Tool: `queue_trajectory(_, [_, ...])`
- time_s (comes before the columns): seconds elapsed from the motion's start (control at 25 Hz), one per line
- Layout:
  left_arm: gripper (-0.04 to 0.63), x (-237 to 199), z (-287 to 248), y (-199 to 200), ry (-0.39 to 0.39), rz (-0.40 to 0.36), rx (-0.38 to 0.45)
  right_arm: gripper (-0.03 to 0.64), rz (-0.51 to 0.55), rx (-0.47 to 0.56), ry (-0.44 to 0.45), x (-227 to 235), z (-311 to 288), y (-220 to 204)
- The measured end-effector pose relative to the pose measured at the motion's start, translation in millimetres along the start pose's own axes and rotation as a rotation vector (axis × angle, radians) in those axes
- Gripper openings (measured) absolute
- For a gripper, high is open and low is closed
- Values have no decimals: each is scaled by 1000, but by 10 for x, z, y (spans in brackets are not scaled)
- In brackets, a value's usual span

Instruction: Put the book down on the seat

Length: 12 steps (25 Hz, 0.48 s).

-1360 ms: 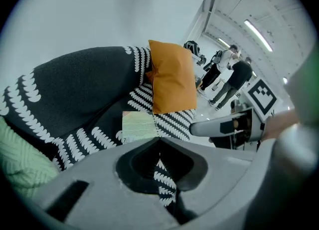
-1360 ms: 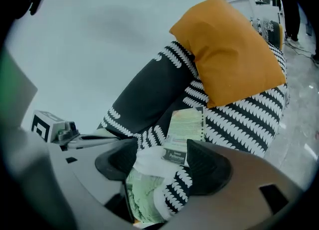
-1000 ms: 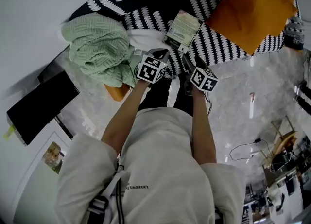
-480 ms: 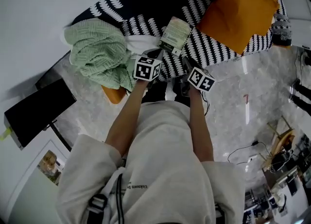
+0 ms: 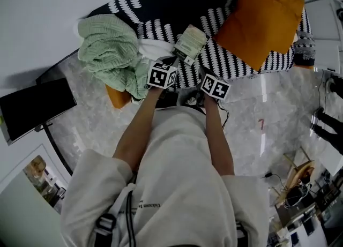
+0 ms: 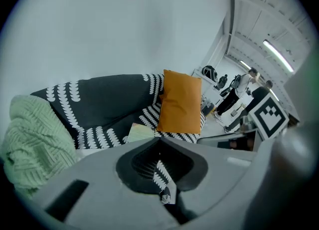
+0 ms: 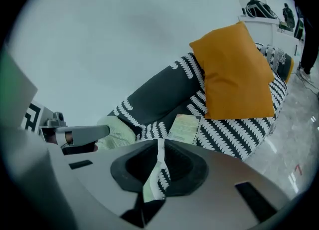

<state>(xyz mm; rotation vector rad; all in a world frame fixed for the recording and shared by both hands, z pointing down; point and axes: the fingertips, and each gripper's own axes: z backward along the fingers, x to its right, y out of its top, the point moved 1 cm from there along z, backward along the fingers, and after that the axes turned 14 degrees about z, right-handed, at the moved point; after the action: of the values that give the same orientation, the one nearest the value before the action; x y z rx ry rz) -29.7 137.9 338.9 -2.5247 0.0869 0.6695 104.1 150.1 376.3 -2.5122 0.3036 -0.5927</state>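
The pale green book (image 5: 190,41) lies flat on the black-and-white patterned sofa seat (image 5: 228,57), with no gripper touching it. It also shows ahead of the jaws as the book (image 6: 141,132) and the book (image 7: 185,128). My left gripper (image 5: 171,61) hovers just short of the sofa's front edge, jaws together and empty. Beside it, my right gripper (image 5: 204,72) is closing its jaws with nothing between them; only a thin slit is left. Both point toward the sofa.
An orange cushion (image 5: 262,18) leans on the sofa's right part. A green knitted blanket (image 5: 107,47) and a white cloth (image 5: 155,47) are heaped on its left end. A black flat panel (image 5: 35,109) stands on the marble floor at the left.
The right gripper has drawn a little closer to the left one and back from the book. The book stays on the seat. The head view has shifted.
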Motion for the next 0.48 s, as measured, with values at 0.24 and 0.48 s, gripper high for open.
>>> queue_trajectory(0.24, [6, 244, 76, -147, 17, -8, 33, 8, 121, -18, 33, 19, 192, -60])
queue_trajectory(0.48, [6, 448, 189, -280, 27, -26, 65, 8, 216, 8, 63, -27, 389, -68])
